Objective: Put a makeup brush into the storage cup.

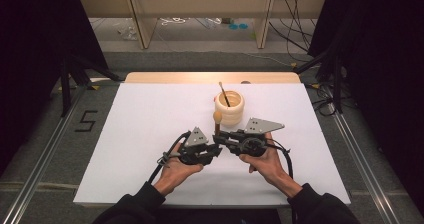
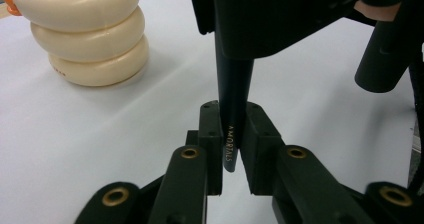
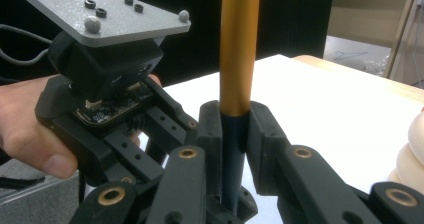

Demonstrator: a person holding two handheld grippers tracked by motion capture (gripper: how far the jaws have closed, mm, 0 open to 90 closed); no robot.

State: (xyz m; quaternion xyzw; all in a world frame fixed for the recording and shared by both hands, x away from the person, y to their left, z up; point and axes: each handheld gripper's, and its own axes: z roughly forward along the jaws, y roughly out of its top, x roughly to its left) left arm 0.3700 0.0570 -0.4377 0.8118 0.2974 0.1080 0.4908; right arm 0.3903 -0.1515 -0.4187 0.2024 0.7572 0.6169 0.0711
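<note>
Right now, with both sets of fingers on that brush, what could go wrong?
1. The left gripper pinches only the tapered tip of the brush; it could slip out.
2. The right gripper clamps the same upright handle close above, so any uneven pull may twist or bend it.
3. The ribbed cream holder stands just behind; a swing could topple it and the brush inside.

Brush (image 3: 239, 59): top cut off by upper edge in right gripper view, bristle end out of frame; lower handle hidden between jaws. Left gripper view: upper handle (image 2: 231, 84) hidden behind right gripper's body (image 2: 280, 14); handle lettering partly covered by jaw pad. Ringed holder (image 2: 87, 39): top cut by frame edge in left gripper view; sliver only at right edge of right gripper view. Second brush (image 1: 224, 94) in holder: too small to tell type. Clutter on far floor (image 1: 200, 23): blurred, unidentifiable.
</note>
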